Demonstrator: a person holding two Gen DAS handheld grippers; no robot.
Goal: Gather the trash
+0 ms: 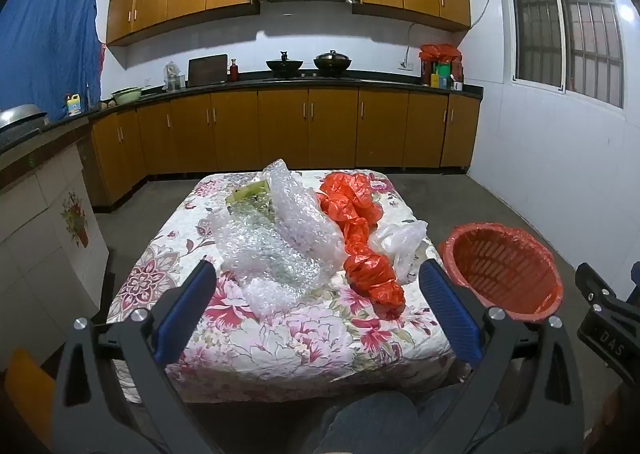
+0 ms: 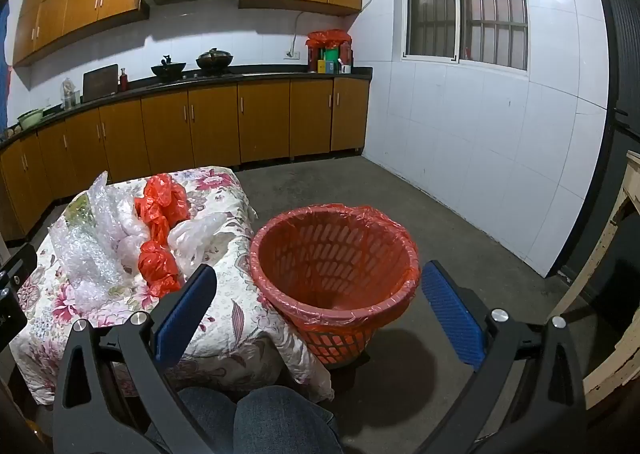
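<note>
Left gripper [image 1: 316,306] and right gripper [image 2: 320,306] both jaws spread wide, empty, bubble wrap [image 1: 280,250], red bags [image 1: 360,238], white bag [image 1: 400,242] on floral table [image 1: 280,342], red-lined basket [image 2: 336,270] on floor beside it

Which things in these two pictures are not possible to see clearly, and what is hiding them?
- Green item, left wrist view: half under the bubble wrap; what it is cannot be told.
- Basket base, right wrist view: hidden behind its own rim and the tablecloth.
- Table legs, both views: covered by the tablecloth.
- Right gripper, left wrist view: cut by the edge.
- Counter bottles, both views: too small to read.
</note>
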